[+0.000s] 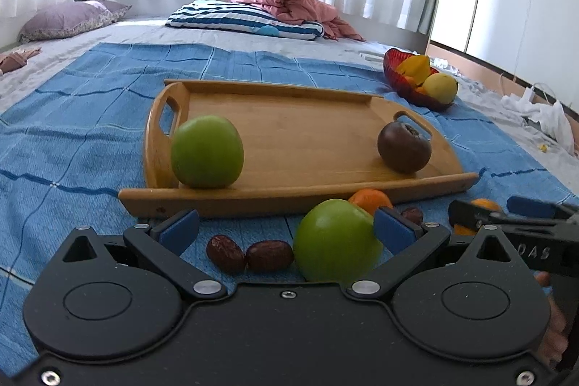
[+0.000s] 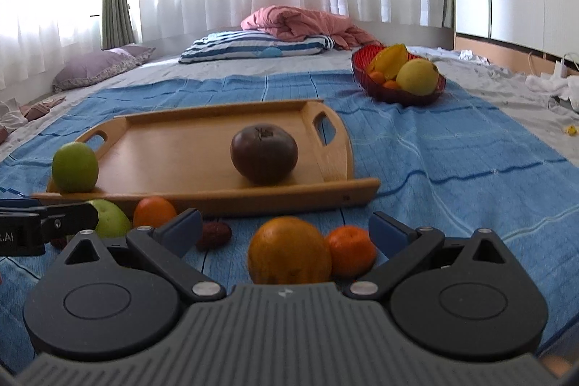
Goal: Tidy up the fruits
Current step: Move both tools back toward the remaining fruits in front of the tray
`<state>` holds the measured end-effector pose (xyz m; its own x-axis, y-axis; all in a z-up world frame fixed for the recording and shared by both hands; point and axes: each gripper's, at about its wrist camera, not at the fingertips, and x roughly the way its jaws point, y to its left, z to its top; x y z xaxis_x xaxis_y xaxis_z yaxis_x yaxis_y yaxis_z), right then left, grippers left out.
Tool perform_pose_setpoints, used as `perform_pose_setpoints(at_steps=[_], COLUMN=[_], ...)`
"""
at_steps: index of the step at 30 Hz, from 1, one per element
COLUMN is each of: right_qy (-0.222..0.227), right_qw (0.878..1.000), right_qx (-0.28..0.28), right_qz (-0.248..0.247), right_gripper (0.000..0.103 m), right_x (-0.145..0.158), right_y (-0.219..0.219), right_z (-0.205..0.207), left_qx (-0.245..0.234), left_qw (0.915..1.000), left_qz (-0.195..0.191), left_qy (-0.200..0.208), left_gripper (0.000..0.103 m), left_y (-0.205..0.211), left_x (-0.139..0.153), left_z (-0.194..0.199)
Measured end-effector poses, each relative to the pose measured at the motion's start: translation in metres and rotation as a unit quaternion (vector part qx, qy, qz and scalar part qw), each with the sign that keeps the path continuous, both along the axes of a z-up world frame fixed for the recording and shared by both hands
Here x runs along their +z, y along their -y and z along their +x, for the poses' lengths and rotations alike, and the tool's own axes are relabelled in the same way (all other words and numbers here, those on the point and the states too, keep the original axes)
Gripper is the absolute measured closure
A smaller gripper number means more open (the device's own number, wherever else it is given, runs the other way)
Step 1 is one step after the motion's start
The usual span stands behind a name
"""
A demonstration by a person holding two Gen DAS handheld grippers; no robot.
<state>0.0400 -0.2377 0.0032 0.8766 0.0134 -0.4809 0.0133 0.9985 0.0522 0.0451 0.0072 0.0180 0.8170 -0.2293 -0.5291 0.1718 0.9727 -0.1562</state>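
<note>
While two fruits, a green apple (image 1: 207, 151) at 9 o'clock and a dark persimmon (image 1: 404, 147) at 3 o'clock, already sit on the wooden tray (image 1: 289, 118), the rest wait on the bed's blue cloth (image 1: 72, 140). Left gripper (image 1: 286, 227) jaws gape around another green apple (image 1: 336, 239), right gripper (image 2: 286, 227) jaws around an orange (image 2: 289, 250); neither is gripped.

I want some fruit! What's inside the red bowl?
The red bowl holds a yellow round fruit, a starfruit and small orange fruits. Anything underneath them is covered.
</note>
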Motion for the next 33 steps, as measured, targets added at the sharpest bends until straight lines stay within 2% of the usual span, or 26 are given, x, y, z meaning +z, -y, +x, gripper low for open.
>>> perform_pose_setpoints(at_steps=[10, 20, 26, 29, 33], right_qy=[-0.006, -0.010, -0.023, -0.028, -0.028], right_qw=[1.000, 0.999, 0.999, 0.999, 0.999], right_qx=[-0.005, -0.004, -0.017, -0.021, -0.019], right_qz=[-0.014, -0.036, -0.023, -0.021, -0.027], right_gripper=[0.000, 0.001, 0.004, 0.008, 0.014], right_x=[-0.007, -0.009, -0.012, -0.013, -0.013], right_y=[-0.002, -0.006, 0.000, 0.003, 0.003], right_z=[0.002, 0.003, 0.004, 0.005, 0.005], left_qx=[0.005, -0.012, -0.012, -0.011, -0.013], left_qw=[0.9999, 0.9996, 0.9996, 0.9997, 0.9997], left_qz=[-0.011, -0.017, -0.022, -0.021, -0.018], left_qy=[-0.011, -0.019, -0.013, -0.011, -0.006], left_gripper=[0.000, 0.001, 0.003, 0.006, 0.015], left_y=[-0.004, 0.004, 0.004, 0.005, 0.006], left_x=[-0.001, -0.008, -0.007, -0.006, -0.005], left_z=[-0.007, -0.007, -0.006, -0.005, -0.005])
